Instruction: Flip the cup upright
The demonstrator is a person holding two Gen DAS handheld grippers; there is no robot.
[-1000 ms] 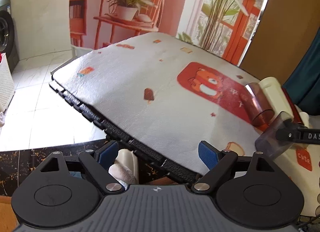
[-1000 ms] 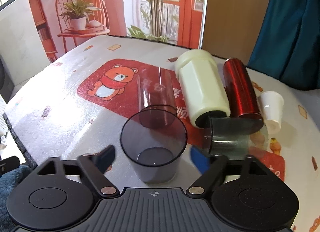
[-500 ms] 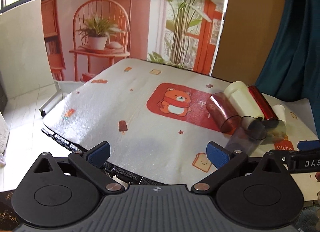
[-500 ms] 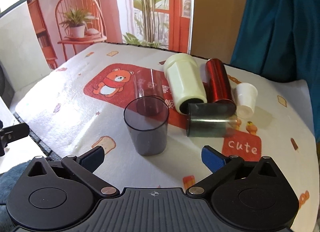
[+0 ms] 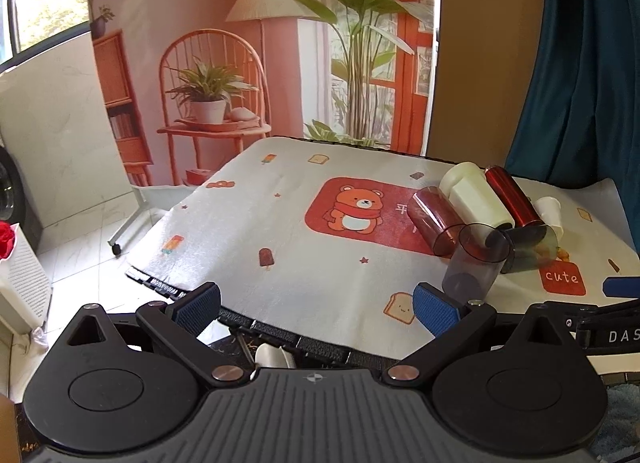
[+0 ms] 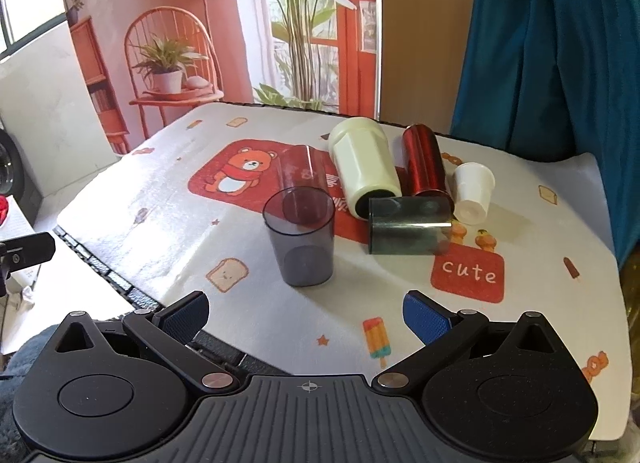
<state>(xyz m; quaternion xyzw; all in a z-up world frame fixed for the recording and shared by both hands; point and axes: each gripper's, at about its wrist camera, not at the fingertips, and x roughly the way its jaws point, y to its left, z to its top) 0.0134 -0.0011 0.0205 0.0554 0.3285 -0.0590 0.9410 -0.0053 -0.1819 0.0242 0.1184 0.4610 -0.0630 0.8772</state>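
A smoky grey see-through cup [image 6: 301,238] stands upright on the table mat, mouth up; it also shows in the left wrist view [image 5: 474,261]. My right gripper [image 6: 306,317] is open and empty, drawn back from the cup near the table's front edge. My left gripper [image 5: 316,309] is open and empty at the front left edge of the table. Behind the cup lie a clear red cup [image 6: 298,171], a cream cup [image 6: 366,165], a shiny red cup [image 6: 424,161] and a dark green cup [image 6: 408,225], all on their sides.
A small white paper cup [image 6: 473,191] stands mouth down at the right of the group. The table mat [image 6: 160,223] has a bear print and a "cute" patch. A teal curtain [image 6: 560,43] hangs behind on the right. Tiled floor lies left of the table.
My right gripper has let go of the grey cup and pulled back and up from it. My left gripper has risen and turned right, bringing the whole table into view.
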